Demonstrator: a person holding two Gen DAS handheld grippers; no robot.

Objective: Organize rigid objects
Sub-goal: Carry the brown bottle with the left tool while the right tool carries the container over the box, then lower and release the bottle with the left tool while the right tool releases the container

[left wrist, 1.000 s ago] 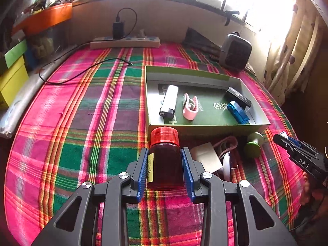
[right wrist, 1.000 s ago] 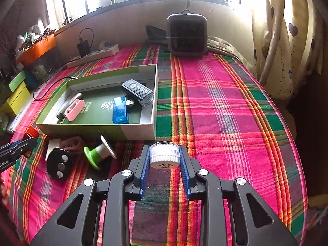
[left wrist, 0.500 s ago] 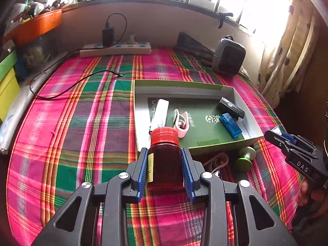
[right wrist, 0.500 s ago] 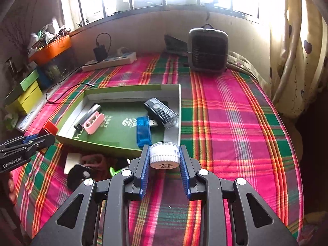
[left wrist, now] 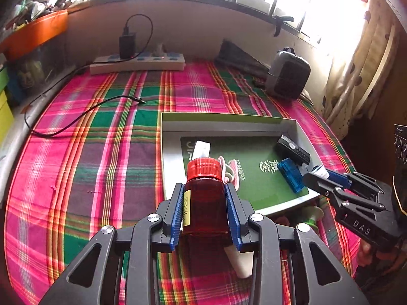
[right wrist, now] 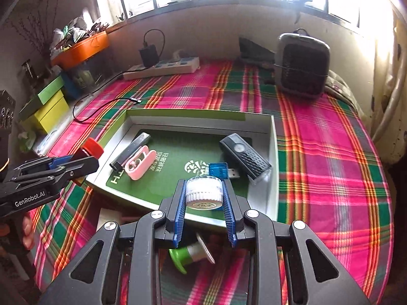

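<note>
Ribbed blue jaws clamp translucent red bottle (left wrist: 205, 203) and round white jar (right wrist: 203, 192).

Black hand-held gripper (left wrist: 204, 198) w/ blue pads (left wrist: 178, 211)

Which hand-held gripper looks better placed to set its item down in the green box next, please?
Probably the right hand-held gripper: its white jar appears to hang over the green box floor, while the left hand-held gripper holds the red-capped bottle at the box's near-left edge.
</note>
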